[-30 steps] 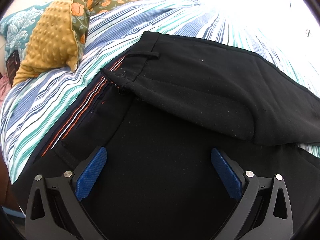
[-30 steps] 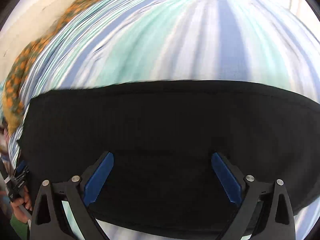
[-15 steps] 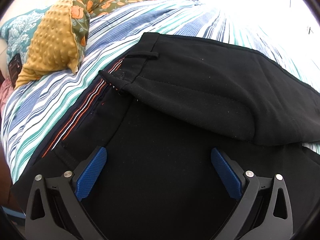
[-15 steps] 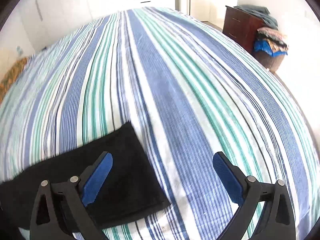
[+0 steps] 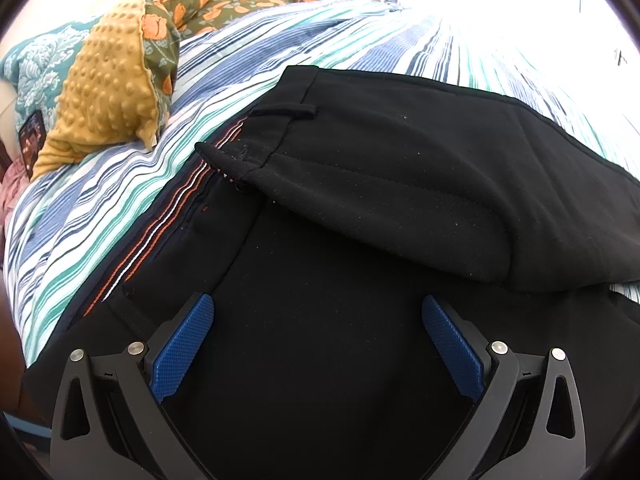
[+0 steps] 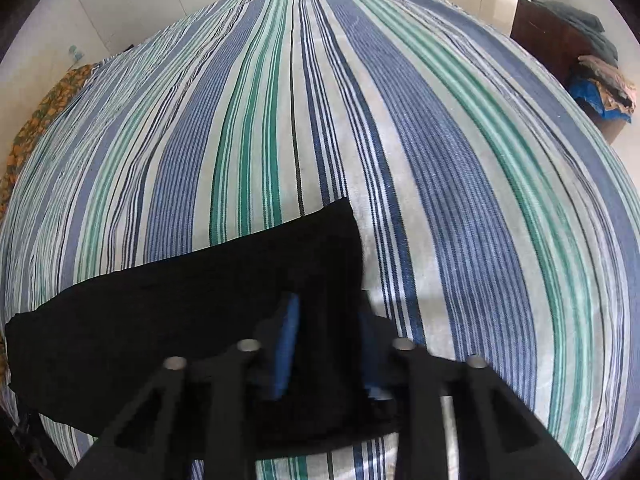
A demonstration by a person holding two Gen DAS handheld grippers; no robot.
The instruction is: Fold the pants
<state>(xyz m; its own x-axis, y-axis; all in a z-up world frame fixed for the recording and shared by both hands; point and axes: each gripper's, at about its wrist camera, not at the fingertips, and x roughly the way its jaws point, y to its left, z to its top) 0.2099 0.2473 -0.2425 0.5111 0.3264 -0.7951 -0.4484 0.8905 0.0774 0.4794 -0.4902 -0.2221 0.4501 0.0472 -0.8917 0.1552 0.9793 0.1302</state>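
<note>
Black pants [image 5: 360, 208] near bed [image 6: 400, 120] edge, striped expanse beyond | left tongs [image 5: 318, 344] spread apart above waistband | right tongs [image 6: 328, 344] clamped on pants hem corner.

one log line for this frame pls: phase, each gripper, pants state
phase: grasping hem | right gripper: closing on pants leg end | left gripper: open above waist | pants: folded lengthwise on bed
</note>
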